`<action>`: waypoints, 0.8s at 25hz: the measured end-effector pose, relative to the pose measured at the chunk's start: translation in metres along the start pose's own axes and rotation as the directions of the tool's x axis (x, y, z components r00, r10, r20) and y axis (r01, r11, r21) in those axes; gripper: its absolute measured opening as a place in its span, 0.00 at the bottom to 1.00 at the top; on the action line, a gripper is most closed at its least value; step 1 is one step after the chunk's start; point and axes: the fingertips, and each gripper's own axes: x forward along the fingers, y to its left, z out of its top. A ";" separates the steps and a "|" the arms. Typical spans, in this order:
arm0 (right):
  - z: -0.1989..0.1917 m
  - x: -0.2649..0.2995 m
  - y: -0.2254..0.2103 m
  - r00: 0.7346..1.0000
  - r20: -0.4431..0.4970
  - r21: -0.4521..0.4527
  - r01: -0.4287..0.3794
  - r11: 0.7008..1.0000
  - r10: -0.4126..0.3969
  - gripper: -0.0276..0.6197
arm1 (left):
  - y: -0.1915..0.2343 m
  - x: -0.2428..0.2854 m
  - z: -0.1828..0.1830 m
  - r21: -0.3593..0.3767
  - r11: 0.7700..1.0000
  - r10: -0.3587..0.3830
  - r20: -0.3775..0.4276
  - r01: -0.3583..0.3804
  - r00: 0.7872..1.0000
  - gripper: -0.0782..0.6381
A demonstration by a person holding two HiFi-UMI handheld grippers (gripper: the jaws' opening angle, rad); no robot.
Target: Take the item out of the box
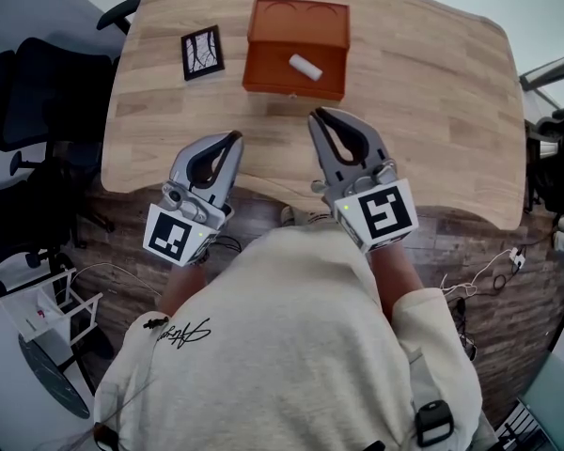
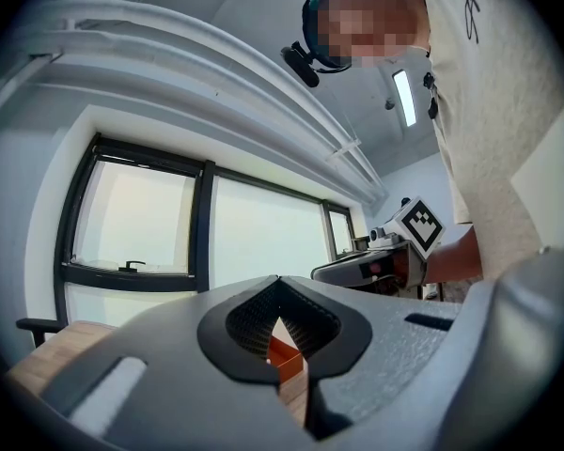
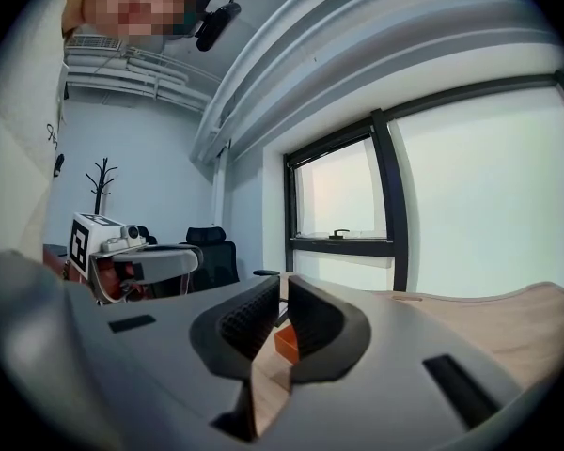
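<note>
Both tongs are pressed together on nothing — the right gripper (image 1: 318,115) just short of the orange box (image 1: 266,77) holding the white item (image 1: 305,66), the left gripper (image 1: 235,137) farther from it.

We find no word or number we can read. Black script (image 1: 180,330) loops across the cream top (image 1: 291,346) at seven o'clock in the head view, too tangled to make out. The left marker cube (image 1: 179,236) at nine o'clock, the right marker cube (image 1: 383,212) at three and the card (image 1: 202,52) at eleven bear only black-and-white patterns.
</note>
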 end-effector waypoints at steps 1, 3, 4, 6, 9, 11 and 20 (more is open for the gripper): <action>-0.001 0.002 -0.002 1.000 -0.001 -0.001 -0.002 1.000 0.002 0.06 | 0.001 0.001 0.000 0.000 1.000 0.001 0.001 -0.001 1.000 0.11; -0.002 0.007 -0.006 1.000 -0.004 0.000 -0.015 1.000 0.015 0.06 | 0.003 0.003 -0.001 -0.002 1.000 0.005 -0.002 -0.005 1.000 0.11; -0.004 0.010 -0.007 1.000 -0.007 0.001 -0.025 1.000 0.025 0.06 | 0.005 0.004 -0.002 -0.002 1.000 0.008 -0.005 -0.008 1.000 0.11; -0.005 0.015 -0.009 0.999 -0.009 -0.004 -0.037 0.999 0.037 0.06 | 0.006 0.005 -0.004 -0.004 1.000 0.015 -0.010 -0.015 1.000 0.11; -0.009 0.022 -0.013 0.998 -0.038 -0.008 -0.049 0.999 0.049 0.06 | 0.010 0.005 -0.007 -0.010 1.000 0.026 -0.014 -0.026 1.000 0.11; -0.010 0.027 -0.018 0.997 -0.049 -0.010 -0.054 0.999 0.053 0.07 | 0.013 0.006 -0.008 -0.017 0.999 0.034 -0.016 -0.035 0.999 0.11; -0.014 0.047 -0.050 0.998 -0.045 -0.068 -0.037 0.997 0.034 0.14 | 0.021 0.008 -0.014 -0.023 0.998 0.053 -0.029 -0.054 0.998 0.11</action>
